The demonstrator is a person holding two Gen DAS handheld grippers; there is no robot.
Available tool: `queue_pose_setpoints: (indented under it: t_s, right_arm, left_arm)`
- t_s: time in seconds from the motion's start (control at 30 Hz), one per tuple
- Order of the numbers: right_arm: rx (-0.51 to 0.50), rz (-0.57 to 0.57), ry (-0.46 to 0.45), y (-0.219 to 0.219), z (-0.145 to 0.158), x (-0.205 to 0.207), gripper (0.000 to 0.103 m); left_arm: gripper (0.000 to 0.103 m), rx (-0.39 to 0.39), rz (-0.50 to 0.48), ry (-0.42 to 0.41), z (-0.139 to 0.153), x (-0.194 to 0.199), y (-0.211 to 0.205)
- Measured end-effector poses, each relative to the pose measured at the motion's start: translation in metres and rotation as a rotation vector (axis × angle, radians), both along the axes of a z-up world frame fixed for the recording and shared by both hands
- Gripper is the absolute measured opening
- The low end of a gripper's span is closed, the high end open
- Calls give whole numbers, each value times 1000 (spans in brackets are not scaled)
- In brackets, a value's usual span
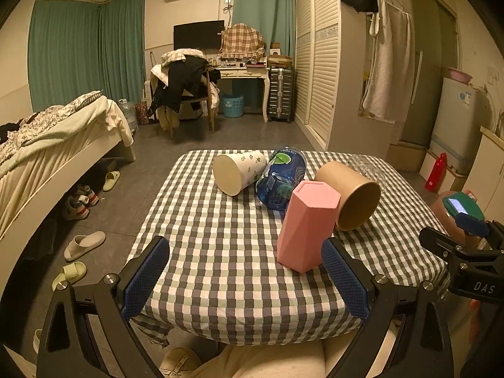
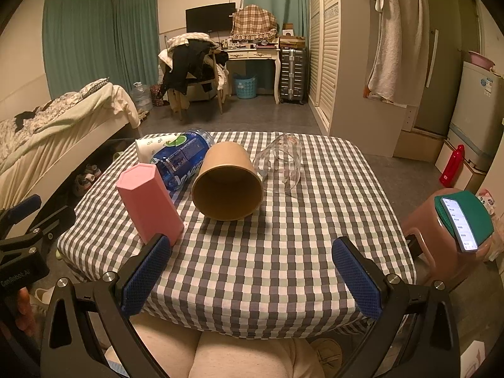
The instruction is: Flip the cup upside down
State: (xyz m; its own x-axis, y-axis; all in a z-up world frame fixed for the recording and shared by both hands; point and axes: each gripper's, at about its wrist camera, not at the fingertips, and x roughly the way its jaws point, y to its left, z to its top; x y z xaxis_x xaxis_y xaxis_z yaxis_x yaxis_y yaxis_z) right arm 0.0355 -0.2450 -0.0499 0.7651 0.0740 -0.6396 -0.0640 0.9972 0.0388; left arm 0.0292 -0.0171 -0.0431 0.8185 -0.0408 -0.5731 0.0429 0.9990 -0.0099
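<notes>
One pink cup (image 1: 307,226) is standing base-up on the checked bench (image 1: 220,267), so it appears already flipped. Four others are lying on their sides behind it: the white paper cup (image 1: 237,171), the blue cup (image 1: 280,178), the brown paper cup (image 2: 228,182) and the clear glass (image 2: 280,167). Those, I judge, are awaiting their turn. Both the left hand-held gripper (image 1: 245,278) and the right hand-held gripper (image 2: 252,275) are hovering wide open, gripping nothing.

Left gripper (image 1: 245,278), right gripper (image 2: 250,278): black frames w/ silver screws, blue mesh-textured jaws; beige trousers (image 2: 252,356).
</notes>
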Motion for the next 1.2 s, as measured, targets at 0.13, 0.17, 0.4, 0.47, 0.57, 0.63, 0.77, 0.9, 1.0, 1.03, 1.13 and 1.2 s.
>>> queue_pose_setpoints:
  t_s: [0.13,0.17,0.4,0.47,0.57,0.63,0.77,0.9,1.0,1.03,1.13,1.2]
  right_arm:
    - [-2,1,-2,0,1,1,103]
    - [-2,1,-2,0,1,1,103]
    - [-1,-1,-3,-1,1,0,103]
    - [-2,0,-3,0,2,0,103]
    - [-1,-1,-1,-1,2,-1,103]
    - [-1,-2,-1,-1,2,-1,103]
    - [0,-2,-1,-1,2,-1,103]
    - [-1,-2,-1,-1,2,-1,103]
    - [-1,-2,0,-1,1,-2,103]
    - [0,-2,1,-1,1,-2,103]
    - [-1,-2,1,-1,1,-2,103]
    - [1,-2,4,-1,0,-3,103]
  left_arm:
    - [100,0,-1,1,0,0,0]
    - [100,2,0,2,0,0,0]
    - [100,1,0,1,0,0,0]
    - [100,2,1,1,0,1,0]
    - [100,0,1,1,0,0,0]
    - [100,1,-1,1,0,1,0]
    - [100,3,-1,2,0,1,0]
    - [100,8,-4,5,0,1,0]
    - [100,8,-3,5,0,1,-1]
    - [100,8,-3,6,0,1,-1]
    - [100,10,-4,8,-1,-1,-2]
    - [100,10,-5,8,-1,-1,-2]
